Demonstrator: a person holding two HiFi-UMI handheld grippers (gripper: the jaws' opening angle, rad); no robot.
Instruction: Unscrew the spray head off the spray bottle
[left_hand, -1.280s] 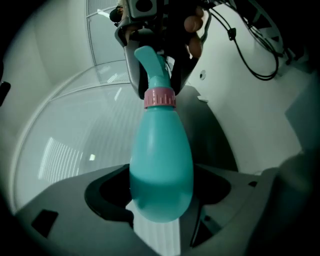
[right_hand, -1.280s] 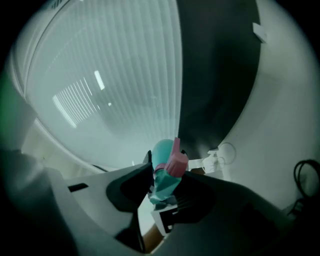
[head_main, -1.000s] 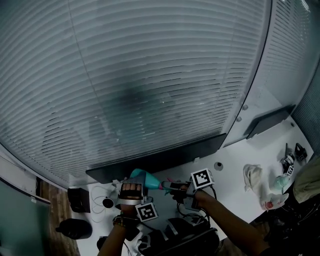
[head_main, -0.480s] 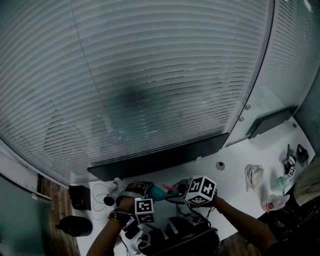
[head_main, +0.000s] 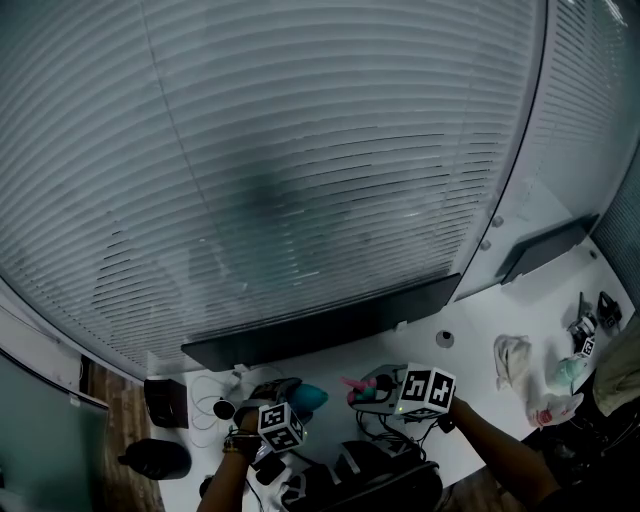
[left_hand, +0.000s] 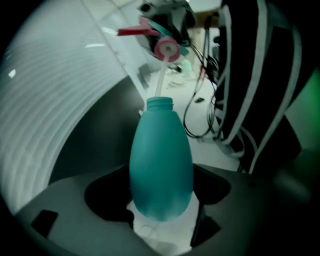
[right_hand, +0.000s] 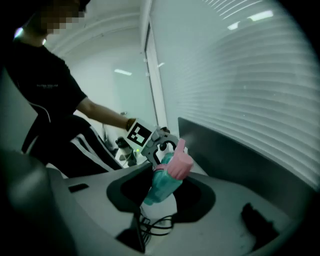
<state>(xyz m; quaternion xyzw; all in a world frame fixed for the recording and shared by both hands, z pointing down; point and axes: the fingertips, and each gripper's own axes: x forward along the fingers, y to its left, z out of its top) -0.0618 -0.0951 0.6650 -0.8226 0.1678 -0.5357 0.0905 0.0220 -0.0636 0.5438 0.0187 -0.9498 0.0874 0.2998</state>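
Clenching bottle (left_hand: 161, 160), left tool (left_hand: 161, 189) has parted from spray head (right_hand: 172, 172) gripped by right tool (right_hand: 162, 194).

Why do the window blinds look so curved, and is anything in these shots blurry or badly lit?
Head view: the wide-angle lens bows the straight blinds into arcs, and the bottom of the picture is dim. Left gripper view: the teal bottle is fairly sharp, the spray head beyond it is soft, and the corners are black. Right gripper view: a ceiling light shows as a bright streak, and the edges are darkened.
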